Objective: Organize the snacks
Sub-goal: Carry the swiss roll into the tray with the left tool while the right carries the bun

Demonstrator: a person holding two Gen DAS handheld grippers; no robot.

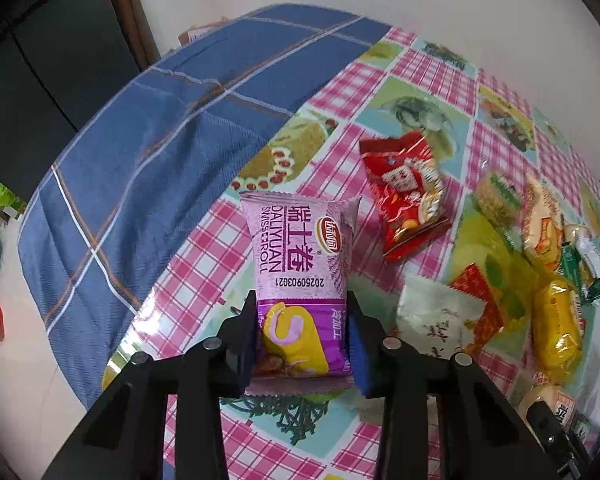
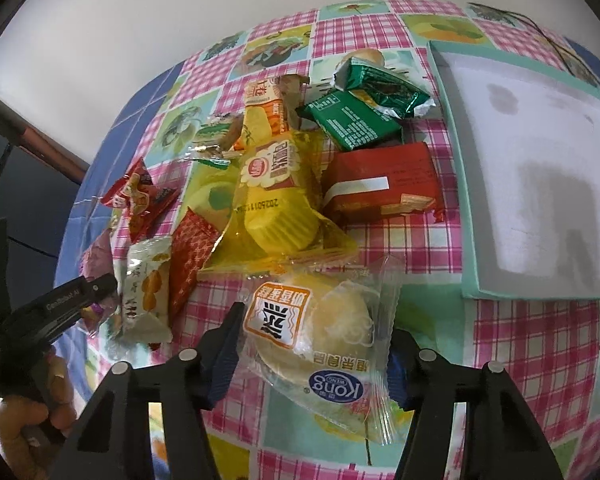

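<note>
Partly hidden purple packet (image 1: 300, 280) beside left gripper (image 2: 100, 288)

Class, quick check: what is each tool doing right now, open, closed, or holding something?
Left tool: closed on the purple Swiss roll packet.
Right tool: closed around the clear-wrapped bun packet.

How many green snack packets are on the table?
2. One dark green packet lies flat beside the red packet; another crinkled green packet sits just behind it, near the tray. Others may be hidden in the pile.
</note>
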